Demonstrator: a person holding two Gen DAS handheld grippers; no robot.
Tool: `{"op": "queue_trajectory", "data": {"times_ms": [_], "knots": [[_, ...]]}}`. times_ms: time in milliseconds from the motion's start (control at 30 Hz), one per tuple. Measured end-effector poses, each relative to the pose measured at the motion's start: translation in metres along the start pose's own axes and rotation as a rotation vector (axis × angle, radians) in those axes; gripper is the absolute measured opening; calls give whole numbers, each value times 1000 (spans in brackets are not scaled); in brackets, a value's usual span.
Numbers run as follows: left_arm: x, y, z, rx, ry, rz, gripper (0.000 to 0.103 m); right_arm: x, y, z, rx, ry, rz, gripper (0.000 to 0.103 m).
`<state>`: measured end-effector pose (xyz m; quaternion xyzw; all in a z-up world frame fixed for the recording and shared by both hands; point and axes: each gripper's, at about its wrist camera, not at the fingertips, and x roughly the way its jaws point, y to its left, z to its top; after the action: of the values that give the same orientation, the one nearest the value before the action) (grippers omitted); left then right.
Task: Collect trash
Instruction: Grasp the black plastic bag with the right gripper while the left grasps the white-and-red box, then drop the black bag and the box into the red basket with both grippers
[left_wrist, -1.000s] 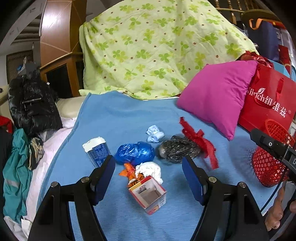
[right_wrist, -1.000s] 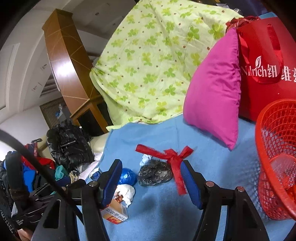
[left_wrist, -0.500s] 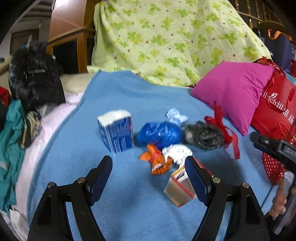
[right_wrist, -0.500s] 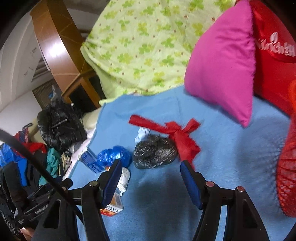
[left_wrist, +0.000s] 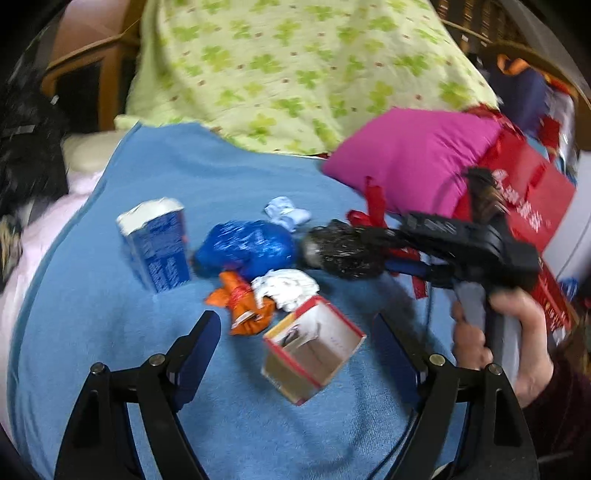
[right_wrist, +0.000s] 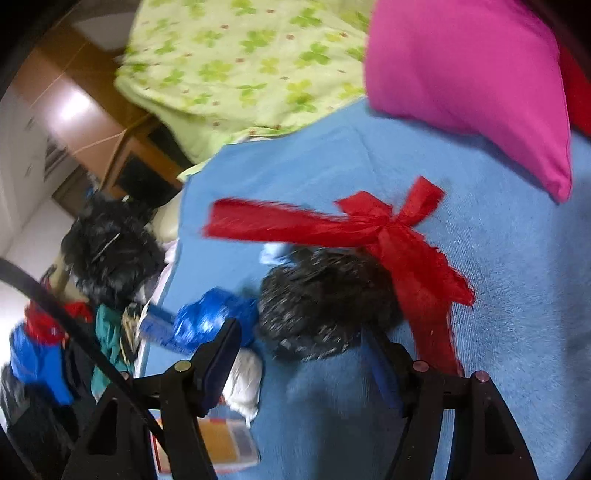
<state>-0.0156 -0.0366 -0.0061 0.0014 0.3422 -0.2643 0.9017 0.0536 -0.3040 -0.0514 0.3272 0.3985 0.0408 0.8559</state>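
Blue blanket covers the bed, with trash clustered mid-surface. Left gripper, its jaws having just been widening, stands spread around an open red-edged carton without pressing it. Right gripper, jaws apart, hovers at a black crumpled bag, possibly touching it; blur obscures contact. A red ribbon lies just beside.

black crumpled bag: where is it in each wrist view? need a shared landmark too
Left wrist: black crumpled bag right of centre, past the open box, just off the right hand-held gripper.
Right wrist: low centre, just ahead of the open jaws.
Shared landmark: red ribbon bow, beside the bag in both.
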Motion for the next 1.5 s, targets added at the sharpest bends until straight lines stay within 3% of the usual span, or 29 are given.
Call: {"op": "queue_trajectory", "data": {"times_ms": [133, 367, 467, 567, 600, 1033, 1300, 1500], "knots": [[9, -6, 1, 45, 9, 16, 86, 15, -4, 11, 66, -4, 0, 80], [32, 2, -2, 6, 93, 3, 85, 38, -10, 16, 102, 21, -77, 79], [35, 0, -5, 10, 106, -11, 79, 38, -4, 13, 43, 34, -86, 58], [38, 0, -7, 10, 125, -26, 62, 32, -3, 9, 37, 30, -68, 51], [38, 0, -8, 10, 123, -25, 61, 29, -2, 8, 35, 28, -62, 50], [21, 3, -7, 11, 59, -36, 57, -59, 6, -23, -113, -61, 5, 48], [2, -17, -9, 76, -26, -50, 57, -129, 14, -31, -288, -225, 37, 48], [-5, -35, -12, 107, -71, -47, 57, -183, 0, -30, -322, -350, 66, 48]]}}
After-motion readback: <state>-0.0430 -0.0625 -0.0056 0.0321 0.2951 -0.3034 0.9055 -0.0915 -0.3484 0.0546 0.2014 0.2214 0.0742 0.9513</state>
